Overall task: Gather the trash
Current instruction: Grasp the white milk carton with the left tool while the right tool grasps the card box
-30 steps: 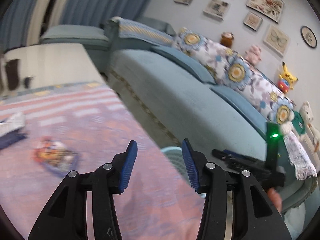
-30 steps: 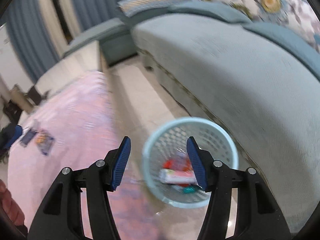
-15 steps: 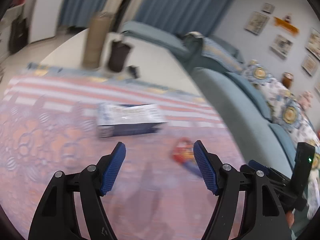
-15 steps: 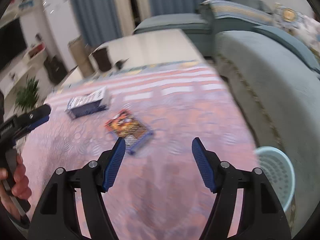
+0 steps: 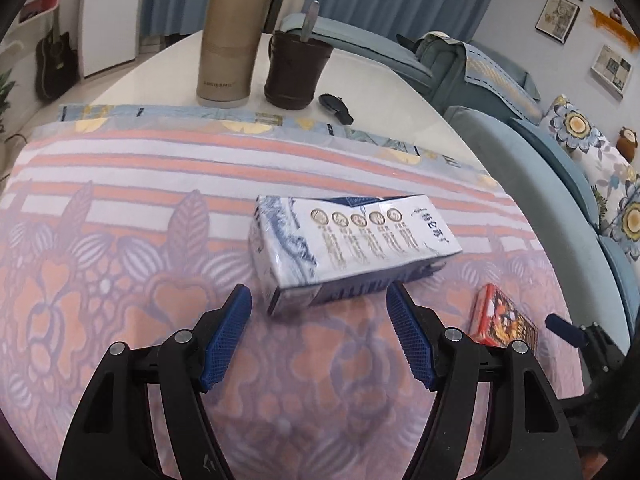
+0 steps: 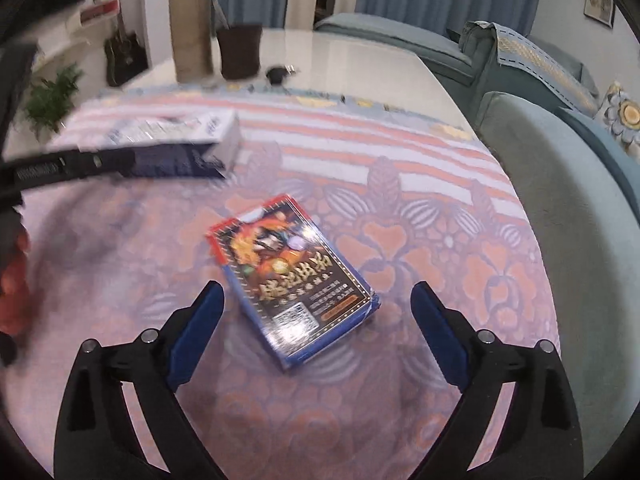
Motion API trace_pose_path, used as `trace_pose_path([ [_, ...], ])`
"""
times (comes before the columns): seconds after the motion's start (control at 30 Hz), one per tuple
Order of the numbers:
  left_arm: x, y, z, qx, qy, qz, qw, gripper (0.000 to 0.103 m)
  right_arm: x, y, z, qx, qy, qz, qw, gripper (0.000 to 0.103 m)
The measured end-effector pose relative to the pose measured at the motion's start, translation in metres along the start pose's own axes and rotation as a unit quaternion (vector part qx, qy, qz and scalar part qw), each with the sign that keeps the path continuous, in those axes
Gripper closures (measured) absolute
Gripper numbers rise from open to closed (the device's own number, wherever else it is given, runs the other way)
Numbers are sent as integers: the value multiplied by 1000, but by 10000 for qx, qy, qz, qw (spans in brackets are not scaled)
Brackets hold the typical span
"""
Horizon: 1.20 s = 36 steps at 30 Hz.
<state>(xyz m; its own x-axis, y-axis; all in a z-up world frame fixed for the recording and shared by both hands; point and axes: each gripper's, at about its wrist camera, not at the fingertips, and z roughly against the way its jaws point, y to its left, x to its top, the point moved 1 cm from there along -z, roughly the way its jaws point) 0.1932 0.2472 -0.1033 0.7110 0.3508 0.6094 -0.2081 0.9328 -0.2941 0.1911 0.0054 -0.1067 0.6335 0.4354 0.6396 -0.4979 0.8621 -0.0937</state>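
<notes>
Bench [image 5: 400, 92]: fills most of both views, under a pink patterned cloth [image 5: 120, 280].
Sofa [image 5: 552, 184]: right edge of both frames.
Left hand-held gripper [image 5: 318, 330]: bottom centre, jaws wide apart, holding nothing, touching nothing.
Right hand-held gripper [image 6: 316, 328]: bottom centre, jaws wide apart, empty.
Flask [image 5: 236, 28]: upper centre, upright.
White box [image 5: 348, 246]: frame centre on the cloth, just beyond the left fingertips.
Cup [image 5: 298, 70]: just right of the flask.
Red pack [image 6: 292, 280]: flat on the cloth, centre, its near end between the right fingertips, not touching.

Even indoor light, fisheye-bent edges; right view's left side seemingly motion-blurred
</notes>
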Motion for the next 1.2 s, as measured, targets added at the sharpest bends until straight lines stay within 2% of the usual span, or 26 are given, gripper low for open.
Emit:
trace_pose_path([
  [0.07, 0, -1, -4, -164, 90, 22, 9998, 36, 1, 0, -9, 156, 176, -5, 9997, 17],
  [0.1, -1, -2, -5, -220, 121, 9, 9997, 36, 1, -1, -9, 216, 180, -26, 9996, 25],
  [0.17, -8, -8, -2, -450, 246, -54, 9987, 42, -1, -1, -8, 355, 156, -43, 9992, 30],
  [0.23, -18, -18, 5, -640, 338, -183, 9972, 43, -5, -2, -3, 394, 75, -97, 9991, 36],
  [0.4, -44, -50, 15, -1406, 644, -439, 9870, 43, -18, -11, 8, 164, 63, -599, 9980, 39],
  [0.43, -50, -59, 20, -1631, 740, -578, 9821, 43, -19, -15, 8, 120, 66, -697, 9975, 39],
  [0.53, -58, -74, 35, -1861, 770, -948, 9749, 41, -23, -29, 9, -3, 77, -1060, 9943, 39],
  [0.6, -52, -73, 47, -1659, 508, -1009, 9796, 36, -24, -32, 9, 60, 66, -1139, 9935, 39],
  [0.67, -37, -68, 52, -1107, 122, -1007, 9887, 19, -24, -31, 9, 42, 51, -1109, 9938, 39],
  [0.73, -18, -63, 44, -420, -132, -1074, 9932, 15, -24, -30, 9, 55, 47, -1073, 9942, 39],
  [0.87, -1, -63, 0, 438, 199, -1369, 9894, 14, -24, -32, 8, 115, 44, -1108, 9938, 39],
  [0.9, -1, -64, -8, 548, 219, -1410, 9882, 14, -24, -32, 8, 124, 37, -1117, 9937, 39],
  [1.03, 1, -64, -19, 265, 359, -1276, 9908, 16, -25, -32, 14, -9, -93, -1154, 9933, 39],
  [1.1, 0, -71, -29, 300, 516, -1372, 9887, 18, -25, -31, 14, -15, -79, -1134, 9935, 39],
  [1.13, -1, -74, -34, 376, 565, -1437, 9873, 26, -25, -30, 13, -17, -46, -1118, 9937, 39],
  [1.17, -2, -75, -37, 419, 627, -1467, 9863, 41, -25, -30, 12, -11, -18, -1112, 9938, 39],
  [1.2, -3, -77, -40, 436, 733, -1473, 9854, 41, -24, -31, 11, 6, -3, -1114, 9938, 39],
])
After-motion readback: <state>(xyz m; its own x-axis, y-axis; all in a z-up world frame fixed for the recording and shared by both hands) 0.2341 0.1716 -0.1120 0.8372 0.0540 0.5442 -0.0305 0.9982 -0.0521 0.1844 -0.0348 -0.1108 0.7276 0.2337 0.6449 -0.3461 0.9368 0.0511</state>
